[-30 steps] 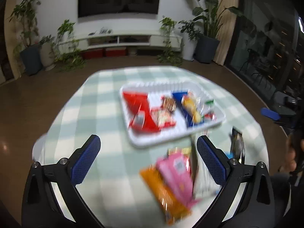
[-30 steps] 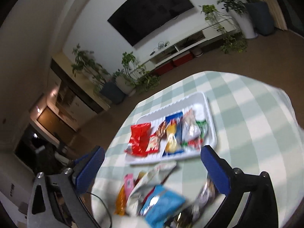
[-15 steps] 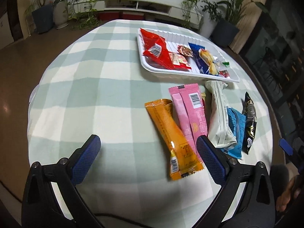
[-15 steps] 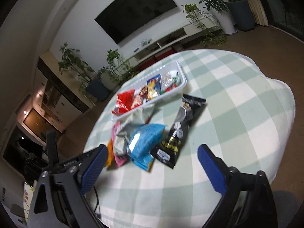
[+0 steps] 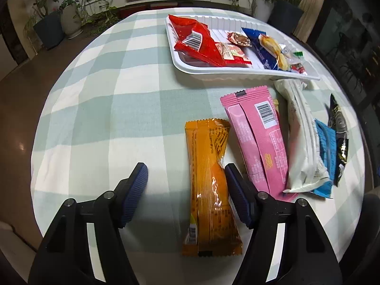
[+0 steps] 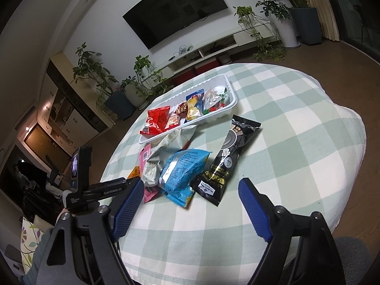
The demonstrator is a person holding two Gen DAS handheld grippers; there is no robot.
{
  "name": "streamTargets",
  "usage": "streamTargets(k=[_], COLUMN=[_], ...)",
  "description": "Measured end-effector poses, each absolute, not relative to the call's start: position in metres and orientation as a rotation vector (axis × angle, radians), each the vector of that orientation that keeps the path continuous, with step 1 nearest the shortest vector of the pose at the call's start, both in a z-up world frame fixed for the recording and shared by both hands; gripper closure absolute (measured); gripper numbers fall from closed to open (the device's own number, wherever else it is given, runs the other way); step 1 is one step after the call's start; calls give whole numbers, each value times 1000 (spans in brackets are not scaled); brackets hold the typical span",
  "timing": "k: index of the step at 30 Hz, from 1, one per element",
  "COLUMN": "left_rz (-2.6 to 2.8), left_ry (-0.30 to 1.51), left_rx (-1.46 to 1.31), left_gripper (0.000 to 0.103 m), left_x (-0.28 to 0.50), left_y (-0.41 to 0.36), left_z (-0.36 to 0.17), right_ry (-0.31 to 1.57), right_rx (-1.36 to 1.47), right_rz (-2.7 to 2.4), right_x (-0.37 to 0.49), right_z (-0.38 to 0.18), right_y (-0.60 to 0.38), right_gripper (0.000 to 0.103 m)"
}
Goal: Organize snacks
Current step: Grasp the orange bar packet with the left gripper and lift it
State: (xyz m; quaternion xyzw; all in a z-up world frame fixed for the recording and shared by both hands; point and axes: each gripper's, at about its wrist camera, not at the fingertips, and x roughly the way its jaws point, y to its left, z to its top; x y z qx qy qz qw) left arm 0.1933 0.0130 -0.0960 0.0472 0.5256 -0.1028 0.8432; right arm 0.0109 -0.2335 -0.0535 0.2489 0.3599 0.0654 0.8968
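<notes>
An orange packet (image 5: 209, 190) lies lengthwise on the checked cloth between the fingers of my left gripper (image 5: 185, 168). Its jaws are closing: the right pad (image 5: 234, 185) is at the packet's edge and the left pad (image 5: 135, 185) is still well apart from it. Beside it lie a pink packet (image 5: 256, 137), a white one (image 5: 301, 137), a blue one (image 6: 182, 173) and a black one (image 6: 228, 161). My right gripper (image 6: 191, 181) hovers over the near ends of the blue and black packets, its jaws closing, pads touching nothing. Behind is a white tray (image 5: 237, 73) with several snacks.
The round table's cloth (image 6: 296, 142) falls away at the right and near edges. A phone (image 6: 78, 168) is mounted on the left hand's device at the table's left side, above a sleeve (image 6: 40, 249). Plants (image 6: 299, 21) and a TV unit (image 6: 213, 45) stand behind.
My left gripper has sunk toward the table and tipped downward, and its jaws have narrowed around the orange packet. My right gripper swung across to the black and blue packets, then held, jaws slightly narrower.
</notes>
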Motion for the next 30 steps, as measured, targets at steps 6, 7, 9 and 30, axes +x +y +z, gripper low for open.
streamTargets(k=[6,7,9,30], left_rz=[-244,-247,-248,-343], left_ry=[1097,1090,1082,1027], left_rx=[176,191,212,0], left_gripper=[51,55,57,87], left_x=[196,194,189,133], left_y=[4,4,3,42], left_z=[-98,-98,-98,-82], right_ry=[770,771,777,882], right_rx=[485,481,471,425], right_rz=[135,132,122,15], right_x=[13,13,14,40], right_z=[-57,-57,-58,-71], right_y=[-225,-225,-225,-233], right_gripper=[19,19,19,29])
